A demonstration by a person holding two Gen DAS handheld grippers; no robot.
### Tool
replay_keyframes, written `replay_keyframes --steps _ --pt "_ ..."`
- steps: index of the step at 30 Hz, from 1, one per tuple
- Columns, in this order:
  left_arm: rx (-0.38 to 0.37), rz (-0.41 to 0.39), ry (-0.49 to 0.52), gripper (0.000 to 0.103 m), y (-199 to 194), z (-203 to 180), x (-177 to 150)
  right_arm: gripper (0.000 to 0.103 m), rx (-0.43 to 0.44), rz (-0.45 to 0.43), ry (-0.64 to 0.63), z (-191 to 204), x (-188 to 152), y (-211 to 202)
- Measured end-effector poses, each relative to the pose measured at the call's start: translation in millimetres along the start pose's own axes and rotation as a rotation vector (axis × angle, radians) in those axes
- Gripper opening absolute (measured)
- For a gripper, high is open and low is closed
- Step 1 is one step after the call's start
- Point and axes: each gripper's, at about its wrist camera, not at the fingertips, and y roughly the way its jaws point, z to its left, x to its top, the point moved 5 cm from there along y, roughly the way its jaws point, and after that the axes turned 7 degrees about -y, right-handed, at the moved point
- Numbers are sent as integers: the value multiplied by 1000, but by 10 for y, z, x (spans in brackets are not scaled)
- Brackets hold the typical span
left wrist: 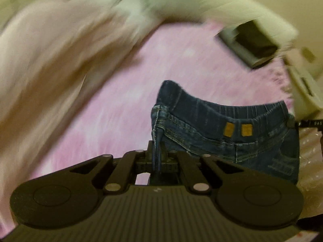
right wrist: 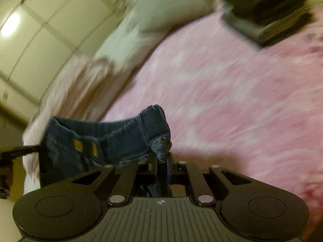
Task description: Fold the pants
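Dark blue jeans (left wrist: 232,133) with an elastic waistband and two yellow tags hang stretched between my two grippers above a pink bed cover (left wrist: 161,76). My left gripper (left wrist: 158,151) is shut on the left corner of the waistband. In the right wrist view the same jeans (right wrist: 105,141) hang to the left, and my right gripper (right wrist: 162,159) is shut on the other waistband corner. The tip of the other gripper (right wrist: 20,151) shows at the left edge there. The legs of the jeans are hidden below the view.
A pale pink blanket (left wrist: 50,70) and a white pillow (left wrist: 171,4) lie at the far side of the bed. A dark flat box-like thing (right wrist: 268,14) rests near the far right. Closet doors (right wrist: 40,30) stand behind. Everything beyond the jeans is motion-blurred.
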Motion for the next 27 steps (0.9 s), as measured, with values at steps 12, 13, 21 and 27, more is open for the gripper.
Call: replay_keyframes --steps 12,13,21,27 --pt "11 -104 184 19 1695 -1552 2003 33 -265 -196 139 -1338 1122 -190" --pt "10 -92 162 19 1795 -1580 1962 47 -307 -205 125 -1409 1136 -166" --pt "53 82 111 31 1855 -1350 698 58 -296 -104 99 -1463 671 -107" --pt "170 190 -7 43 1332 -859 -653 60 -280 26 87 -1238 48 -33"
